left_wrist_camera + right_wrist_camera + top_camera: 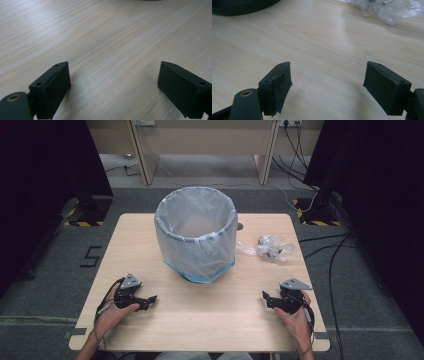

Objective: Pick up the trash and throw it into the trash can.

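A round bin (196, 236) lined with a pale translucent bag stands at the middle back of the wooden table (200, 320). To its right lies a crumpled clear plastic wrapper (272, 247), also seen at the top of the right gripper view (387, 8). My left gripper (151, 301) rests near the table's front left, held by a hand, its jaws wide apart over bare wood (113, 75). My right gripper (266, 298) rests at the front right, jaws likewise wide apart (327, 75) with nothing between them. The bin's dark base (242, 7) shows at the top left of the right gripper view.
The table stands on grey carpet. Black cables (330, 250) trail on the floor to the right. Dark curtains (380, 195) flank both sides, with yellow-black taped stands (82, 217) at their feet. A wooden desk frame (205, 145) stands behind.
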`<state>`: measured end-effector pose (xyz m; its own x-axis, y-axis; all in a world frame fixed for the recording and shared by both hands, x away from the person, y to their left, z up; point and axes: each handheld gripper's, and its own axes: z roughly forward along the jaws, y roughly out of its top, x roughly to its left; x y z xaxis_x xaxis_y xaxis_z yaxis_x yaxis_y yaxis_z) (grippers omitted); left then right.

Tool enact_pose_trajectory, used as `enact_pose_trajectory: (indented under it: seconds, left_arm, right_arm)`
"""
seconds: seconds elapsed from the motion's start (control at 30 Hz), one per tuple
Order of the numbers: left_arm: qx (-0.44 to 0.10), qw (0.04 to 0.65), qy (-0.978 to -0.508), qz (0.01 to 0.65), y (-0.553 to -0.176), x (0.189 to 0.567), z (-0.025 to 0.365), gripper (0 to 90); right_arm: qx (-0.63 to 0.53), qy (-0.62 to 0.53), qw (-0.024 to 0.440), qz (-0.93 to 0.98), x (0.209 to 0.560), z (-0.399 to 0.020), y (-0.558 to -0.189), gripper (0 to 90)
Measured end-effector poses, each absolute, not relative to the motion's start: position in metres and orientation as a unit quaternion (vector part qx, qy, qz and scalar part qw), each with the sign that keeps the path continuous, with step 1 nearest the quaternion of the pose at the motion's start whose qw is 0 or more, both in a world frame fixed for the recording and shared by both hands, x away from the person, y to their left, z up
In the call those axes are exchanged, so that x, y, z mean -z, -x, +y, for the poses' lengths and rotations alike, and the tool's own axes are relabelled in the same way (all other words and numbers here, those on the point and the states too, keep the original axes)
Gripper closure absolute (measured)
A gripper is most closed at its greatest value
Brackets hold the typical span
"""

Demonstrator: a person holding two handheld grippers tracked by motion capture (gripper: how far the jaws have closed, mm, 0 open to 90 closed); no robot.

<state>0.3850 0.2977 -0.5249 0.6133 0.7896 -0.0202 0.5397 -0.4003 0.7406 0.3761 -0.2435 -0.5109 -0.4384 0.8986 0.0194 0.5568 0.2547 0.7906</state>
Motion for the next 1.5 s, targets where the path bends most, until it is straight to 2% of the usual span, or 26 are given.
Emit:
enact_pose_trajectory:
  seconds: [0.37,0.9,1.5]
  left_arm:
    - [-0.17,0.367,-0.82,0.405,-0.385,0.525,0.298,10.1]
    - [-0.171,0.366,-0.82,0.406,-0.385,0.525,0.297,10.0]
    - [-0.171,0.366,-0.82,0.406,-0.385,0.525,0.297,10.0]
  right_arm:
    - [-0.388,-0.5,0.252,0.732,0.494,-0.259,-0.398,21.9]
    - [-0.388,-0.547,0.258,0.696,0.503,-0.294,-0.441,21.7]
    - [-0.399,-0.553,0.247,0.688,0.5,-0.289,-0.47,20.6]
